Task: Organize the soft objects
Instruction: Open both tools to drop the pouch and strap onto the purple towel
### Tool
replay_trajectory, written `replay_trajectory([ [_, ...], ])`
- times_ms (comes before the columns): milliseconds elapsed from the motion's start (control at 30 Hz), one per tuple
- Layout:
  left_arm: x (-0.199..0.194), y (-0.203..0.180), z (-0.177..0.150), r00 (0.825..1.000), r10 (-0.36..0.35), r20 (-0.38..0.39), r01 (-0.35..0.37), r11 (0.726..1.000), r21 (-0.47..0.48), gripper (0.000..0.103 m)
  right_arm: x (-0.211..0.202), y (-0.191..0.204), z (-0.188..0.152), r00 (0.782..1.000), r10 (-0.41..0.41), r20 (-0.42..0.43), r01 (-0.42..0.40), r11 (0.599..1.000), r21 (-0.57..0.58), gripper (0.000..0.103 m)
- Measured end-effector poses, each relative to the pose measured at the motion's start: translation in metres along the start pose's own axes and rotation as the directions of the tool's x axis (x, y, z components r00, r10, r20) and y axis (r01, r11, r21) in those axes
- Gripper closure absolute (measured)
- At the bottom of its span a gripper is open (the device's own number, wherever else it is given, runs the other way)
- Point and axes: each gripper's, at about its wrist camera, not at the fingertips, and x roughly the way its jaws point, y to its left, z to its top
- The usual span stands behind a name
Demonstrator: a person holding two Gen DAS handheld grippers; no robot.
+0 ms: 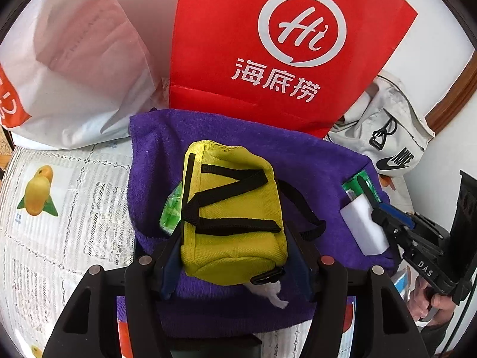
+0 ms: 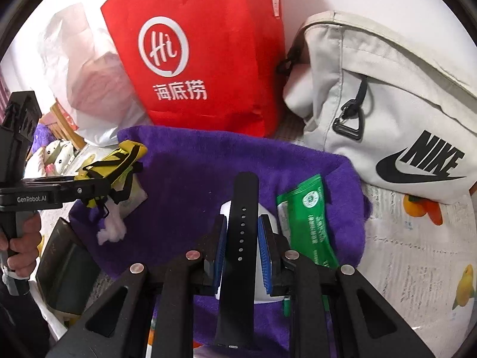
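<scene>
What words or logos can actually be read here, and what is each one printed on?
"Hi" in a white ring, with "海底捞" beneath: on the red bag.
"NIKE" with the swoosh: on the pale grey bag.
"GenRobot.AI": on the left gripper, seen from the right wrist camera.
"DAS": on the right gripper, seen from the left wrist camera.
White print on the green packet: too small to read.
Orange patch on the white plastic bag: cut off, unreadable.
</scene>
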Motion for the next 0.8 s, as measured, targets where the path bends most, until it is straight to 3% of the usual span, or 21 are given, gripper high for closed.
replay_trajectory([
  [267, 0.017, -0.011, 0.004, 0.999, 0.002, -0.041, -0.001, 0.999, 0.033, 0.039, 0.006, 0.001, 0.001, 1.0, 0.009, -0.026, -0.009, 1.0, 0.003, 0.082],
  [367, 0.017, -0.01, 0.004, 0.999, -0.009, -0.046, 0.01, 1.0, 0.02, 0.03, 0.004, 0.001, 0.0, 1.0, 0.011, -0.025, -0.011, 1.0, 0.003, 0.081],
  [433, 0.014, -0.008, 0.005, 0.998, -0.04, -0.041, 0.04, 0.999, -0.001, 0.015, 0.002, 0.002, 0.0, 1.0, 0.011, -0.02, -0.011, 1.0, 0.003, 0.071],
  [500, 0.008, -0.006, 0.005, 0.998, -0.062, -0.027, 0.062, 0.998, -0.011, 0.011, -0.001, 0.002, 0.0, 1.0, 0.009, -0.012, -0.009, 1.0, 0.003, 0.061],
  [800, -0.024, 0.0, -0.005, 0.999, -0.032, 0.0, 0.032, 0.999, -0.022, 0.011, -0.023, 0.006, -0.008, 1.0, -0.006, 0.009, 0.006, 1.0, 0.016, 0.059],
])
